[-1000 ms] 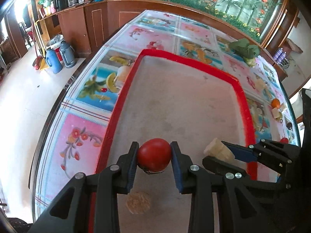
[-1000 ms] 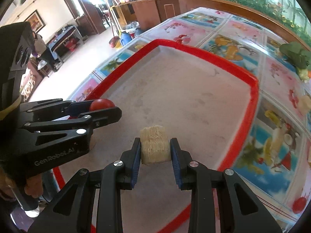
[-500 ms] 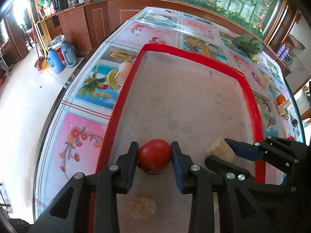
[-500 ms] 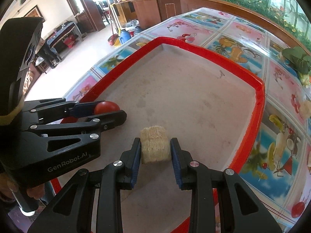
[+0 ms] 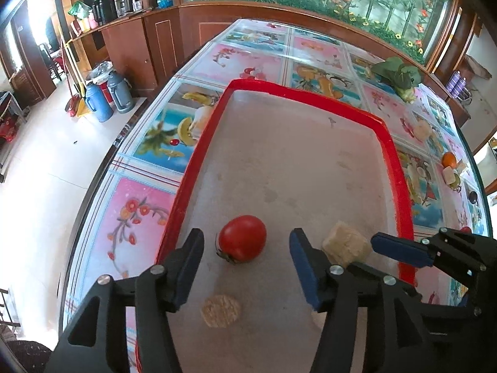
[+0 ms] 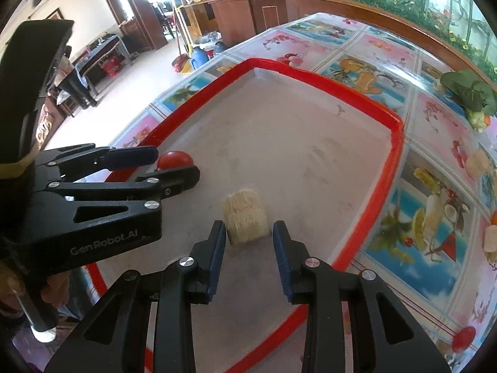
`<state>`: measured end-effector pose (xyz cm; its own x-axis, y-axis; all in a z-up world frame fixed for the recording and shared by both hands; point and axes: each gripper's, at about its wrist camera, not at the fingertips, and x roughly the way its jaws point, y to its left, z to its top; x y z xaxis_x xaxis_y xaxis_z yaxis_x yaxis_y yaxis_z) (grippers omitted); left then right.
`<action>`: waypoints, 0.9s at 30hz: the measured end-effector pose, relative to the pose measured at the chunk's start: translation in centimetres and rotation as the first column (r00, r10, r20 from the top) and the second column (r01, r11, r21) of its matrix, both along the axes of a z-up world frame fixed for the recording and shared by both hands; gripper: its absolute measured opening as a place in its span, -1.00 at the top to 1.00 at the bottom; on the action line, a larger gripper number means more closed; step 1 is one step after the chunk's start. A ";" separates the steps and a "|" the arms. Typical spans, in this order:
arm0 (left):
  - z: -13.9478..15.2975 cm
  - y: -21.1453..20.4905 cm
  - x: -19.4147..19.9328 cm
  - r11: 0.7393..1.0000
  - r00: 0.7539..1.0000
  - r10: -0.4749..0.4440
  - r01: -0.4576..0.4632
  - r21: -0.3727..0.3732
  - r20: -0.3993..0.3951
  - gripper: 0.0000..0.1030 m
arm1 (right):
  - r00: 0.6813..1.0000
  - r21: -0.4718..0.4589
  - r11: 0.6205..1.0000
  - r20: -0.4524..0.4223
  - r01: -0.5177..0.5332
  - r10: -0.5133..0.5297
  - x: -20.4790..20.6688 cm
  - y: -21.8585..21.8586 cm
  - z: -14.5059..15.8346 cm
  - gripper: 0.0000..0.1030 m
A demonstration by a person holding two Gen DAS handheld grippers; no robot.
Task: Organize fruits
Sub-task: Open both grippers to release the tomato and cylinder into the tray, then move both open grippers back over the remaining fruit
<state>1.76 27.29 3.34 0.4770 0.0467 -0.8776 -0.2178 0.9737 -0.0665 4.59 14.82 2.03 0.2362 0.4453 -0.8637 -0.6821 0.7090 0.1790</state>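
Over tray point(image 5: 400, 168), left hand-held gripper point(image 5: 247, 248) opening, clear of tomato point(image 5: 242, 238)

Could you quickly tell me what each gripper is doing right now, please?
Left gripper: jaws opening, tomato lies loose between them in the red tray.
Right gripper: shut on the pale block.

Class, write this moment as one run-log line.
left gripper: jaws opening, tomato free on red tray | right gripper: shut on tan block
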 end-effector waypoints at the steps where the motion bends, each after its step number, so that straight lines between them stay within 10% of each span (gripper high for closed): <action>1: 0.2 -0.2 -0.2 1.000 1.000 0.002 -0.002 -0.003 0.003 -0.20 | 1.000 0.004 1.000 0.003 -0.001 0.001 -0.2 -0.2 0.2 0.40; 21: 3.8 -12.9 -0.8 0.983 0.981 -0.178 0.180 -0.033 0.073 -0.31 | 0.980 -0.004 0.981 0.053 0.193 -0.193 -3.2 -12.1 3.5 0.20; 27: 3.5 -17.4 -1.3 0.965 0.965 -0.257 0.259 -0.040 0.053 -0.34 | 0.957 -0.049 0.959 0.096 0.278 -0.272 -3.8 -16.8 3.3 -0.31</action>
